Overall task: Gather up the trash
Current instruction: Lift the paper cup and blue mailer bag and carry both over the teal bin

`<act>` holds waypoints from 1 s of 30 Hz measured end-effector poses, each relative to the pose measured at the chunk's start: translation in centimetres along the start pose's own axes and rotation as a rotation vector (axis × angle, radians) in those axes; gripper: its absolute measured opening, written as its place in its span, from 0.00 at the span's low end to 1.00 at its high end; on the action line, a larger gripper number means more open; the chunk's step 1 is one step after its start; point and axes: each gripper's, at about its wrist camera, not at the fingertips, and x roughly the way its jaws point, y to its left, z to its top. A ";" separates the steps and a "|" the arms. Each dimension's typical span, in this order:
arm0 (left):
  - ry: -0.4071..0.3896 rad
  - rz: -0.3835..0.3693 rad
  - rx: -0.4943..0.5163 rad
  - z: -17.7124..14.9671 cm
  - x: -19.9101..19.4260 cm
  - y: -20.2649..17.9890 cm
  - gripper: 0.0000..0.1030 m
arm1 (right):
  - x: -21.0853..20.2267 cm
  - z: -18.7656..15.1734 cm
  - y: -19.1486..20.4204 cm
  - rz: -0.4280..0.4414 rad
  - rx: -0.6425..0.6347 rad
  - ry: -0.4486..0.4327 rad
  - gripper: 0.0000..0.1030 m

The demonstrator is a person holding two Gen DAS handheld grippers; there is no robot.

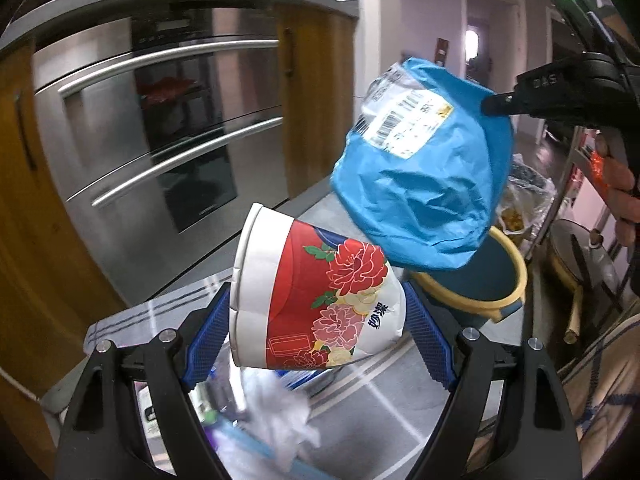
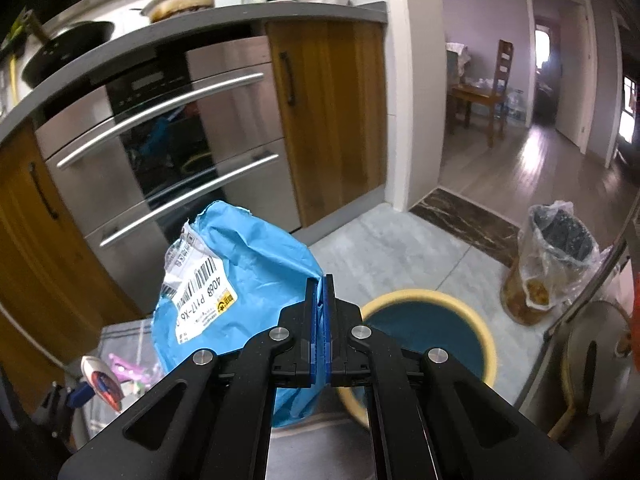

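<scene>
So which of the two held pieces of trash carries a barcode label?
The crumpled blue plastic mailer bag, pinched in the right gripper. The red floral paper cup between the left gripper's pads has none.

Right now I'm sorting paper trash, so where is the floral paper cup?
The floral paper cup lies sideways between the left gripper pads, low centre in the left wrist view, just below the blue mailer bag.

Crinkled matt blue plastic mailer bag (image 1: pixel 424 184); glossy floral paper cup (image 1: pixel 312 296); brushed steel oven front (image 2: pixel 160 128) w/ wood cabinet doors (image 2: pixel 332 112).
</scene>
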 end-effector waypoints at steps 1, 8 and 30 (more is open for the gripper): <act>0.001 -0.012 0.000 0.4 0.3 -0.4 0.79 | 0.3 0.1 -0.5 -0.007 0.007 0.002 0.03; 0.025 -0.084 -0.025 3.0 3.4 -3.1 0.79 | 2.7 0.4 -4.9 -0.031 0.114 0.055 0.03; -0.067 -0.184 0.163 10.7 8.3 -14.2 0.79 | 9.4 -1.4 -15.9 -0.228 0.248 0.215 0.03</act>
